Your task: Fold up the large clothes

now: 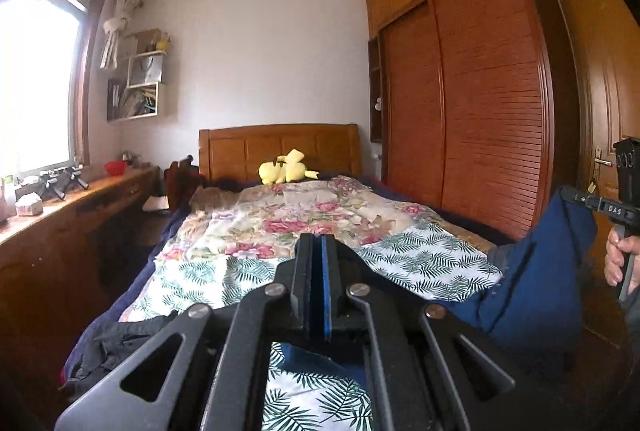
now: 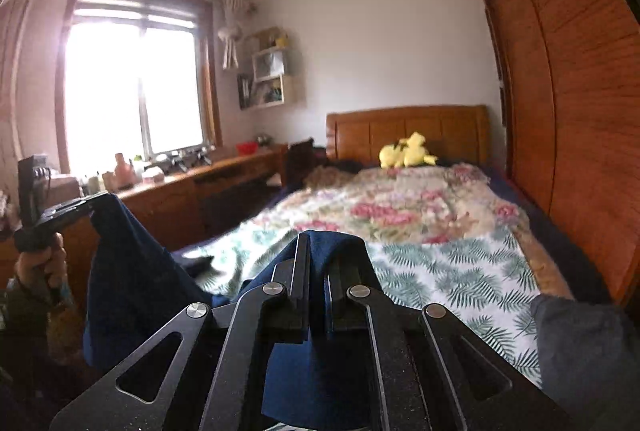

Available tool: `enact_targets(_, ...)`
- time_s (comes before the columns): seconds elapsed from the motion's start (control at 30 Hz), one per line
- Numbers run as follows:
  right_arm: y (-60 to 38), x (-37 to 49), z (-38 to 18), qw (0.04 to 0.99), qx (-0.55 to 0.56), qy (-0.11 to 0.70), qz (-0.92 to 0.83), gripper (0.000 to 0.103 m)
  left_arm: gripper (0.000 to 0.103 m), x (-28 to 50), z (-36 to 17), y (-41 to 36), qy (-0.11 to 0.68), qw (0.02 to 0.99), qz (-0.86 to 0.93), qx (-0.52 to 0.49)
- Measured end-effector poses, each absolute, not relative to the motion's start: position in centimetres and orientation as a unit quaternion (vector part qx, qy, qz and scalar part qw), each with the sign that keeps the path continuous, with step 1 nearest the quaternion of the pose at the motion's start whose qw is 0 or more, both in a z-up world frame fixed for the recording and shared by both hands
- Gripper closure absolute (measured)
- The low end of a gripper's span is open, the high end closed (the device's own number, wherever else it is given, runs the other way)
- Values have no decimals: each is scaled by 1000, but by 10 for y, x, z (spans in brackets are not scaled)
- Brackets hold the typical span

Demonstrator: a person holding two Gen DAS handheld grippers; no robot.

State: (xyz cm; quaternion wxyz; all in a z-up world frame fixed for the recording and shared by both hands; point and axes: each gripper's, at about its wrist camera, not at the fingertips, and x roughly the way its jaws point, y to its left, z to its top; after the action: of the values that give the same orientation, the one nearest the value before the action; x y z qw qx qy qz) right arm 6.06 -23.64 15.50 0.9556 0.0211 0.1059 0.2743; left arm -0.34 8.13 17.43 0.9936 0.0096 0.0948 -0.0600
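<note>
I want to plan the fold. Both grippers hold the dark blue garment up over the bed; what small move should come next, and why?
Probably spread the left gripper and right gripper apart: the dark blue cloth garment hangs slack between them above the leaf-print bedsheet.

Quick count of what's showing up here: two grippers, the left gripper [image 1: 320,247] and right gripper [image 2: 318,247], both sharing one blue garment [image 2: 132,271]. One bed [image 1: 280,227] is sitting with one yellow plush toy [image 1: 286,169] at its far end. One wardrobe [image 1: 472,111] is standing on the right, one desk [image 1: 60,219] on the left, carrying one red bowl [image 1: 115,167].
</note>
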Motion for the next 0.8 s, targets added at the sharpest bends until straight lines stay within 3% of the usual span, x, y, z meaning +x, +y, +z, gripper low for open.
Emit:
enact_targets(0.17, -251, 65, 146, 964, 13, 123, 234, 101, 102, 30, 143, 80, 138, 989, -51, 20)
enact_targets(0.57, -251, 218, 35, 956, -7, 253, 149, 100, 102, 190, 56, 62, 256, 965, -34, 38)
enact_targets(0.8, -252, 243, -24, 938, -8, 316, 142, 97, 102, 198, 9, 34, 292, 951, -33, 97)
